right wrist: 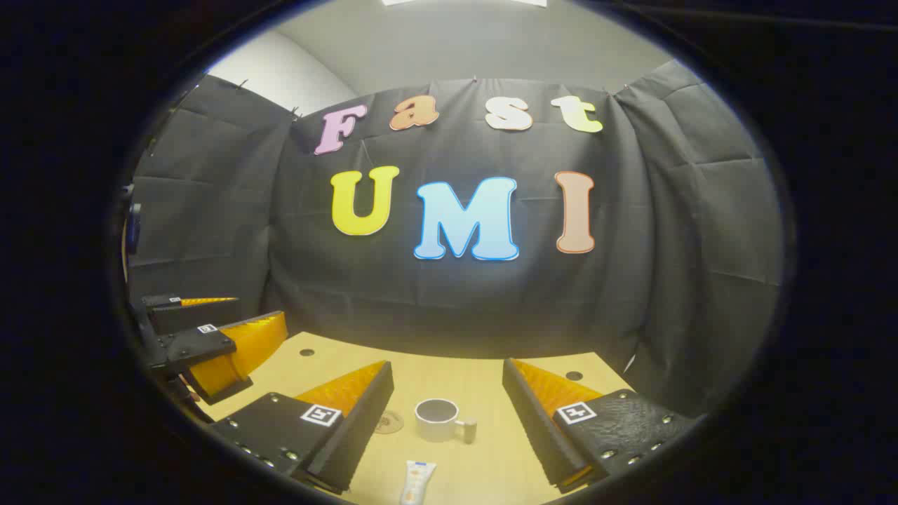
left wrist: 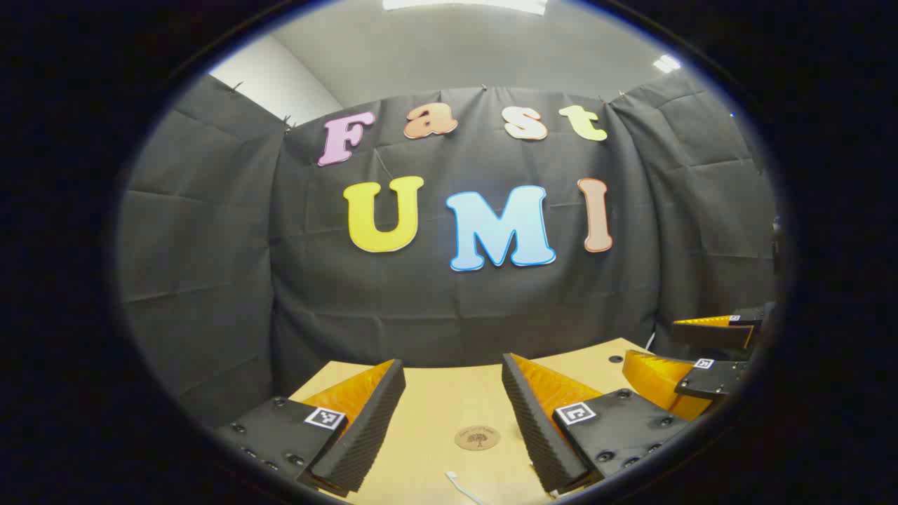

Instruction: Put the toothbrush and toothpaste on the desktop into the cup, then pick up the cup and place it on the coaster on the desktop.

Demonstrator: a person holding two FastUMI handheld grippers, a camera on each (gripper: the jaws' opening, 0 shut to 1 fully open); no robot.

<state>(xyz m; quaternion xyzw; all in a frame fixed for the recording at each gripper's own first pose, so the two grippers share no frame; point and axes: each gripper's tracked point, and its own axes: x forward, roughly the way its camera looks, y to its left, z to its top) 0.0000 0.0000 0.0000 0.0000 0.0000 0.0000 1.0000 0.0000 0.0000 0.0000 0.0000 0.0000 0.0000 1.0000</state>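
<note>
A white cup (right wrist: 436, 419) is seen upright on the desk (right wrist: 491, 393), handle to its right; its dark interior cannot be made out. The toothpaste (right wrist: 417, 482), a pale tube, lies just before it and is cut off at the lower edge. A round brown coaster (left wrist: 477, 438) lies flat nearby. The toothbrush (left wrist: 459, 486) is shown as a thin white tip only. The left gripper (left wrist: 452, 414) and right gripper (right wrist: 447, 414) are held apart, above the desk, grasping nothing.

Wooden desktop (right wrist: 484, 389) with cup (right wrist: 438, 419), coaster (left wrist: 477, 438), toothpaste (right wrist: 417, 481), toothbrush (left wrist: 459, 485).
</note>
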